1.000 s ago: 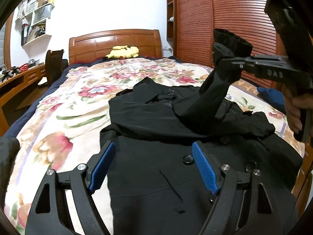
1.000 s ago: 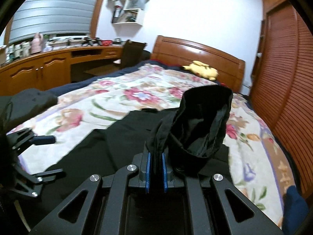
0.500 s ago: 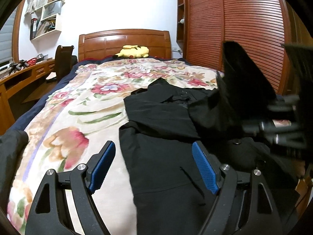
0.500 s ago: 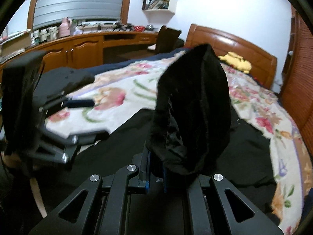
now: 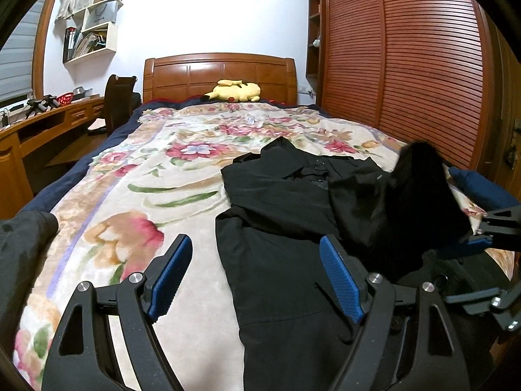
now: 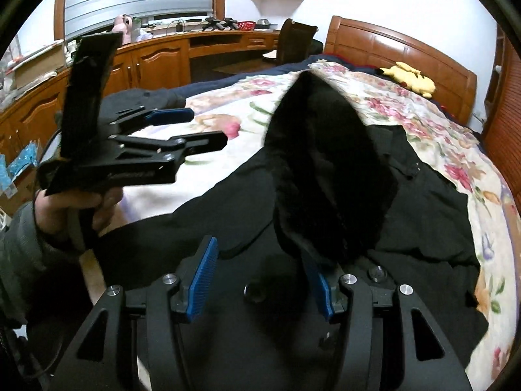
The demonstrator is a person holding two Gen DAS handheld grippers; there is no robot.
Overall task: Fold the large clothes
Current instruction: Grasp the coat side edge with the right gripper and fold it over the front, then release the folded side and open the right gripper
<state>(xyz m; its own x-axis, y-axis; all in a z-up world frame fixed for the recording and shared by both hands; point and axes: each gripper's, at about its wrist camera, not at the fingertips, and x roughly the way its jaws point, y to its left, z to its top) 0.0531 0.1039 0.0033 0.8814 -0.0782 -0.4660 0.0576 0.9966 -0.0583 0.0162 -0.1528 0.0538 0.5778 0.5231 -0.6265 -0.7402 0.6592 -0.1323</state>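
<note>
Item: black coat point(image 5: 286, 260), large, lying flat on the floral blanket point(image 5: 136, 202) of the bed, collar end toward the headboard point(image 5: 219, 75), hem toward the person. Long axis is running head to foot of the bed, along the side nearer the louvred wardrobe doors point(image 5: 400, 65).

Sleeve point(image 6: 329, 176): standing up in a peak over the coat's chest, directly ahead of the right gripper point(image 6: 260, 280), its lower end just by the right-hand blue pad.

Right gripper: jaws are opening; the sleeve is no longer pinched, though its cuff is still draping against one pad. Judged to be letting the sleeve drop across the body of the coat.

Left gripper point(image 5: 257, 273): jaws spread wide, grasping nothing, hovering over the coat's near left edge where cloth is meeting blanket. The left hand point(image 6: 75, 205) is holding it beside the coat.

Nearer hand: the right one is nearer the sleeve; the left one is nearer the coat's free side edge and hem.

Containers: none in use. Wall shelves point(image 5: 94, 29) are holding books and papers; a red basket point(image 5: 66, 98) is sitting on the desk, contents unreadable.

Also present: yellow plush toy point(image 5: 236, 91) by the headboard.
</note>
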